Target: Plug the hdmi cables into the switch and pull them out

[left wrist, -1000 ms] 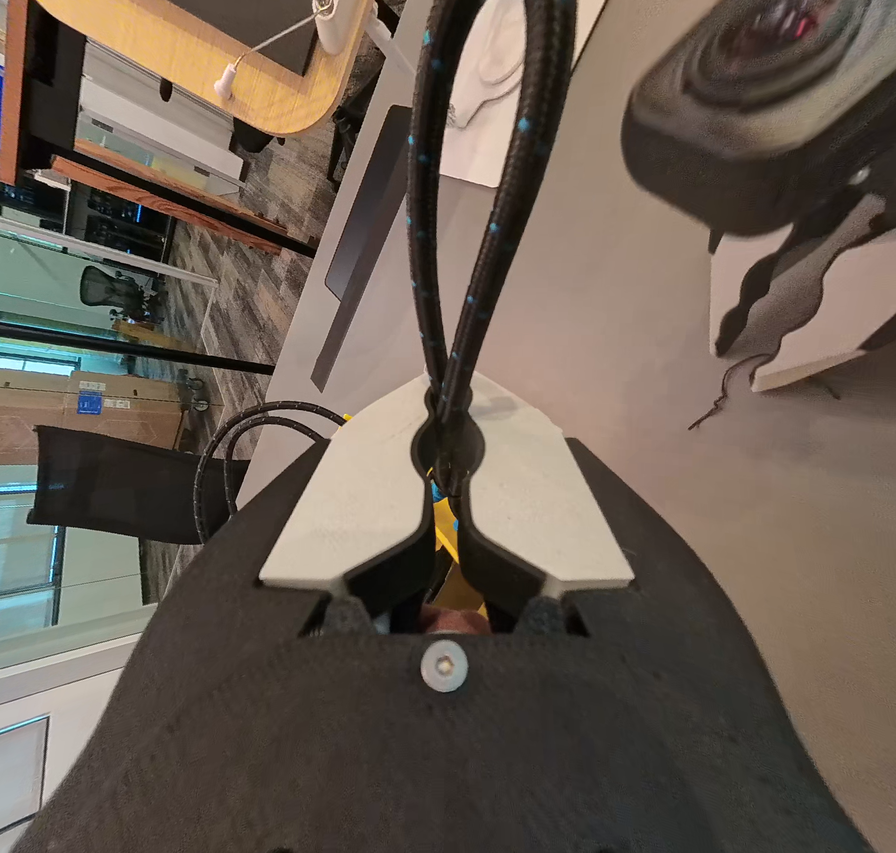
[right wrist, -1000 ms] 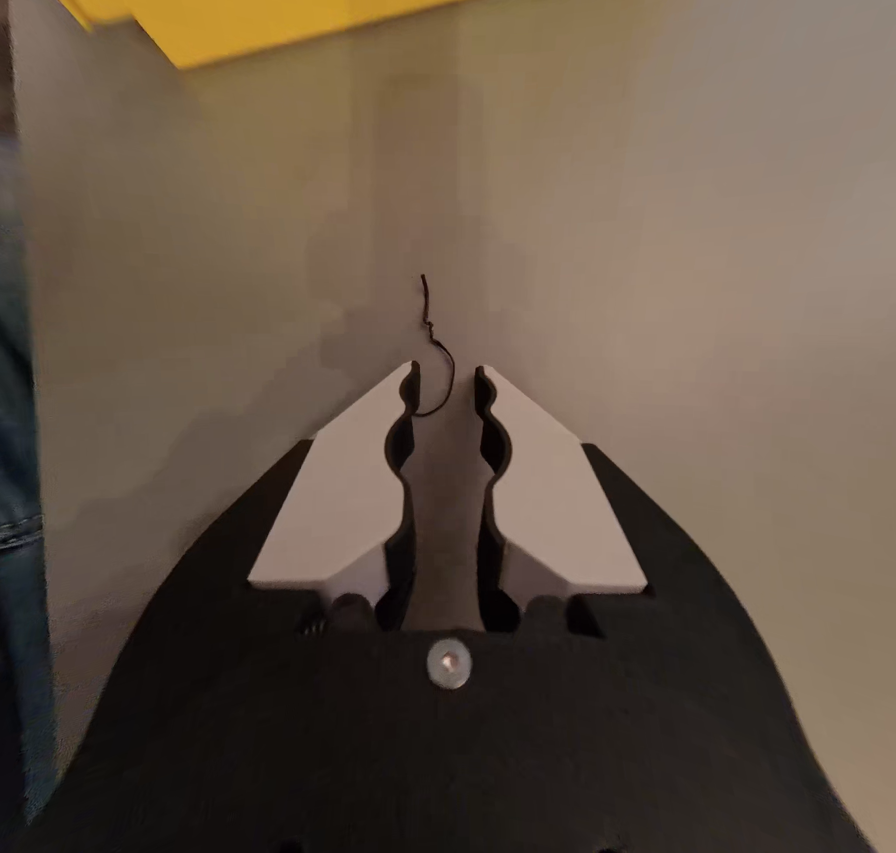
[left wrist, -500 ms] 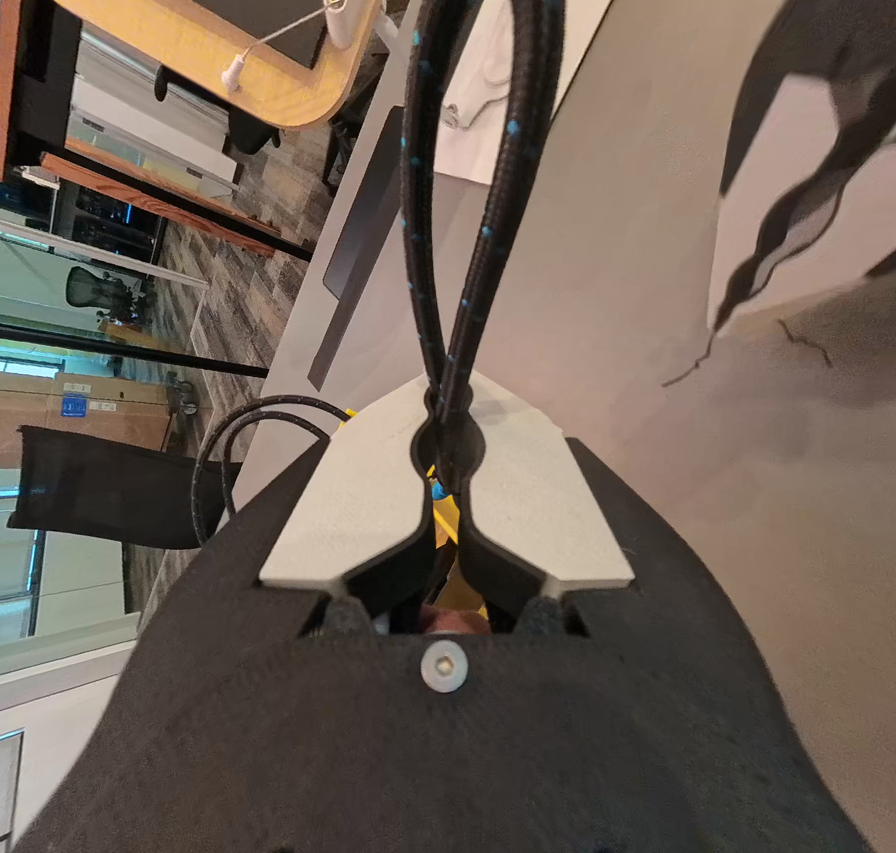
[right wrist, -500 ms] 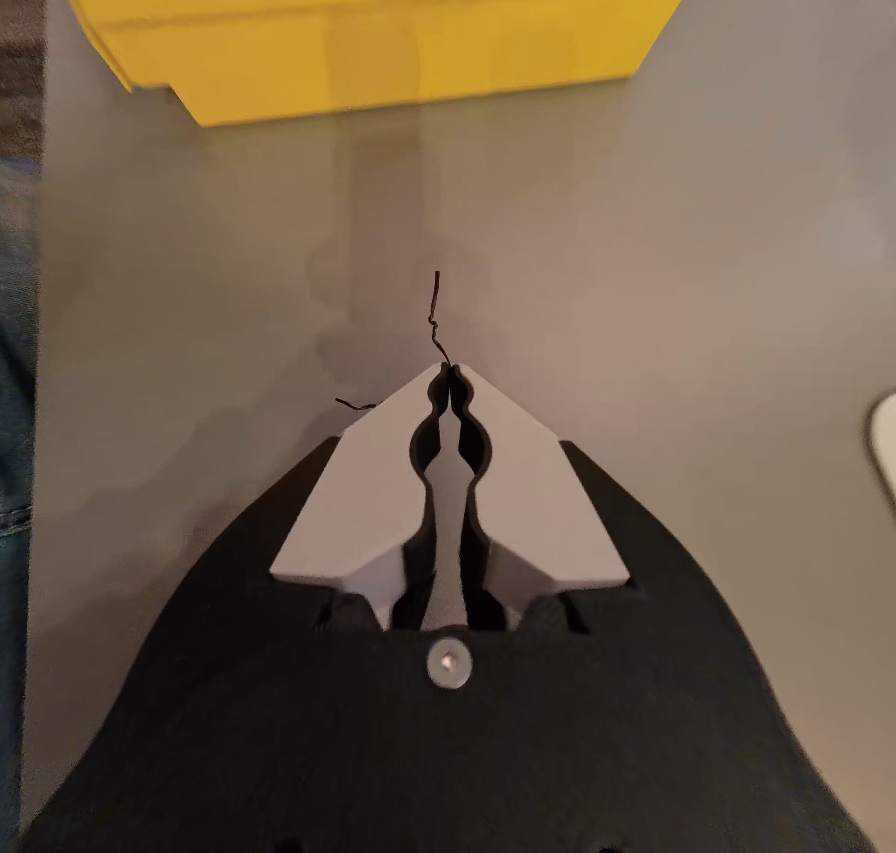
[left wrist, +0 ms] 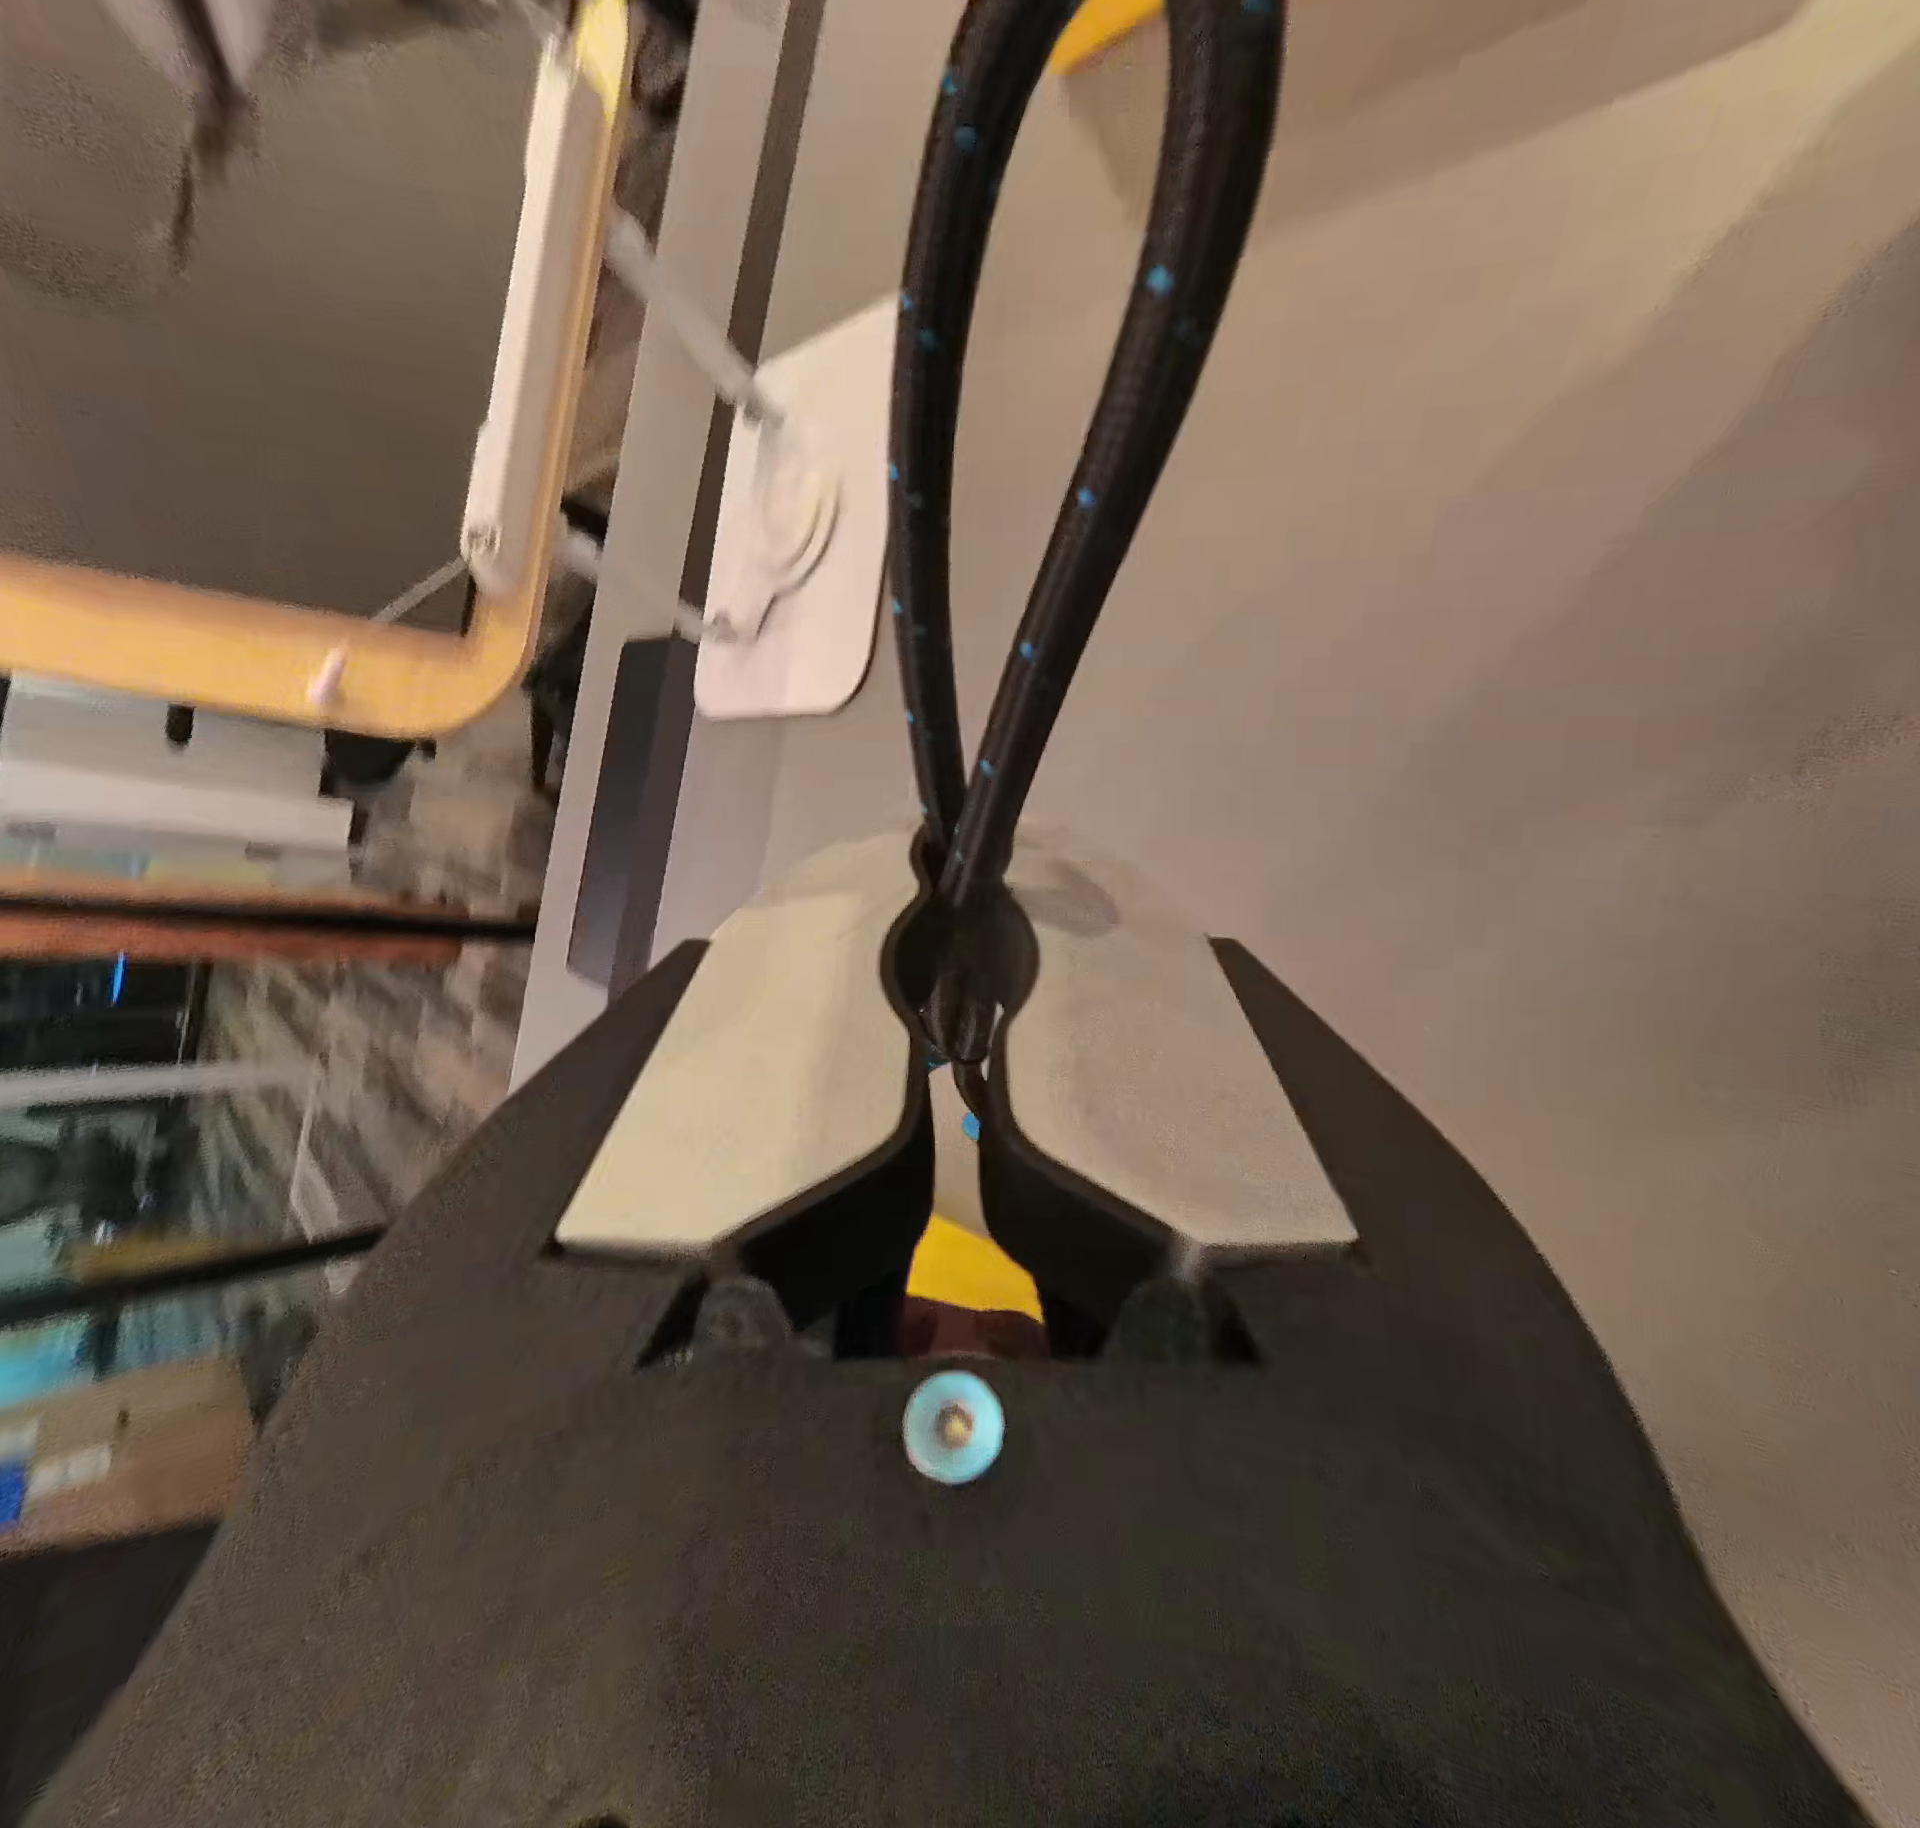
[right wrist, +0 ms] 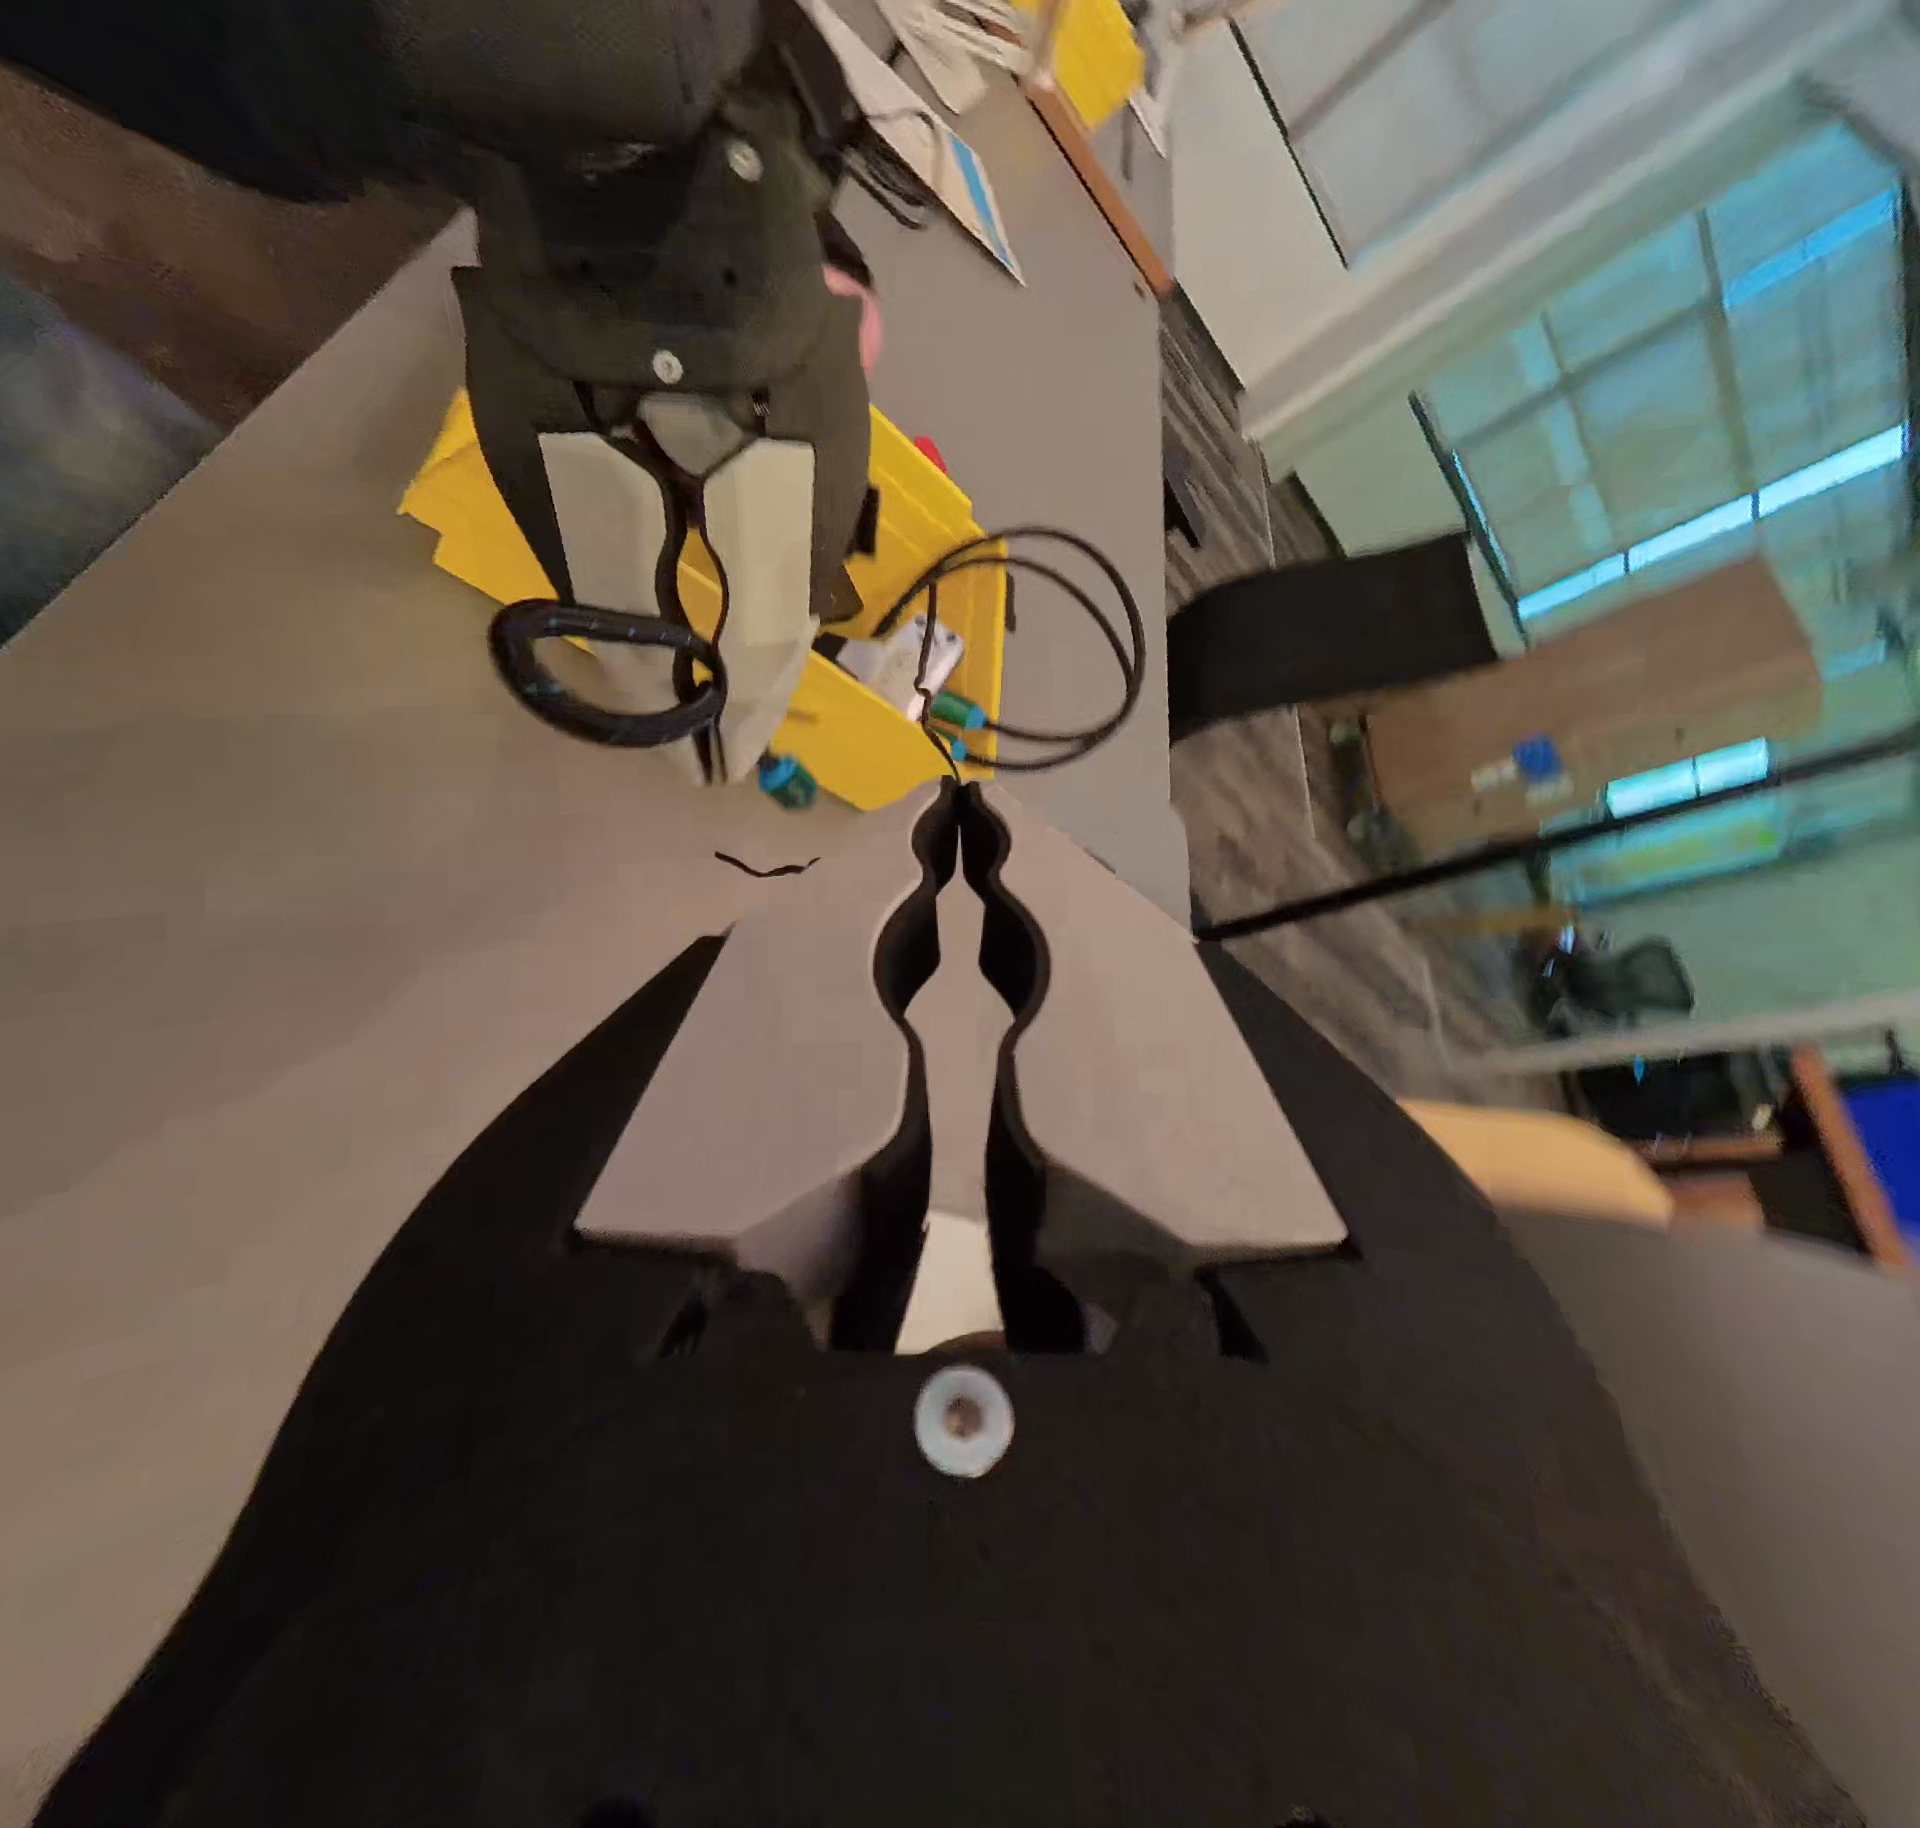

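Observation:
My left gripper (left wrist: 935, 843) is shut on a doubled loop of black braided HDMI cable with blue flecks (left wrist: 1174, 272), which arches up past the fingertips. In the right wrist view the left gripper (right wrist: 717, 729) hangs over the near edge of a yellow bin (right wrist: 894, 739), with the cable loop (right wrist: 603, 677) sticking out sideways. My right gripper (right wrist: 958, 791) is shut, and a thin black thread (right wrist: 935, 729) pokes out of its tips. It is held above the grey table (right wrist: 260, 895), short of the bin. I cannot make out the switch.
More thin black cable (right wrist: 1091, 625) loops out of the bin's far side, near teal plugs (right wrist: 784, 779). A second thread (right wrist: 766, 864) lies on the table. A white pad (left wrist: 800, 531) lies near the table edge, and the bin's corner (left wrist: 1101, 22) shows behind the loop. Papers and yellow bins (right wrist: 1070, 33) stand farther back. There is about 11 cm between the tips of the two grippers.
My right gripper went from open to shut on the thread, then rose and swung up to face the left gripper and the bin. The left view turned; it still grips the loop.

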{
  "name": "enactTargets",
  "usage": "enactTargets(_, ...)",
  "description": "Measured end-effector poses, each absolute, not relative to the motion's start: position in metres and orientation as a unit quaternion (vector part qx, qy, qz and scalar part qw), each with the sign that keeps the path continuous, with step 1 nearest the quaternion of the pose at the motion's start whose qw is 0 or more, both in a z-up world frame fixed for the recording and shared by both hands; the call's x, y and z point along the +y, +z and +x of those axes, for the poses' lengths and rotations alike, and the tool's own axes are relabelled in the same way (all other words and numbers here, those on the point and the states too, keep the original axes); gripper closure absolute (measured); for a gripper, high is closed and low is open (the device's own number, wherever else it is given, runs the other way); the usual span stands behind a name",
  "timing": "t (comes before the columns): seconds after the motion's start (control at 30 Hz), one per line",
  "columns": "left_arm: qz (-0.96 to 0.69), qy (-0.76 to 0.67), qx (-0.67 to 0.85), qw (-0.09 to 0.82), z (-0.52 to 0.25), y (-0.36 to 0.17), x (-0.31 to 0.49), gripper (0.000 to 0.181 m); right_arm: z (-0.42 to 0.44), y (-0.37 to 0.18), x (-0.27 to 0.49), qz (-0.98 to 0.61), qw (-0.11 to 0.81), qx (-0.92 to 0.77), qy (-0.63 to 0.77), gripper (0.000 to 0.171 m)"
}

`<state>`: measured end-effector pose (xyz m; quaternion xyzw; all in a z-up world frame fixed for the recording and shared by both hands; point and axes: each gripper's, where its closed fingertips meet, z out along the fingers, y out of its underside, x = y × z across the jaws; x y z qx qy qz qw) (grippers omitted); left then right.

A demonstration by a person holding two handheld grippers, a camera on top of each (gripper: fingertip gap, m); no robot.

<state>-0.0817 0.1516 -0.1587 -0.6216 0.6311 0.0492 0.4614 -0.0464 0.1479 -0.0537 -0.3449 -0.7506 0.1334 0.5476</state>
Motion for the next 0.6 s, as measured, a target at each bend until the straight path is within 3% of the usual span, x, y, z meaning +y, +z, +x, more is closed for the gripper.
enactTargets(0.33, -0.537, 0.047, 0.656, 0.528, -0.054, -0.115, 0.130, 0.179, -0.075, -0.064, 0.098, -0.144, 0.469, -0.871, -0.021, 0.171)
enactTargets(0.6, -0.510, 0.074, 0.667, 0.538, -0.048, -0.104, 0.120, 0.180, -0.078, -0.069, 0.077, -0.083, 0.408, -0.909, -0.018, 0.171)
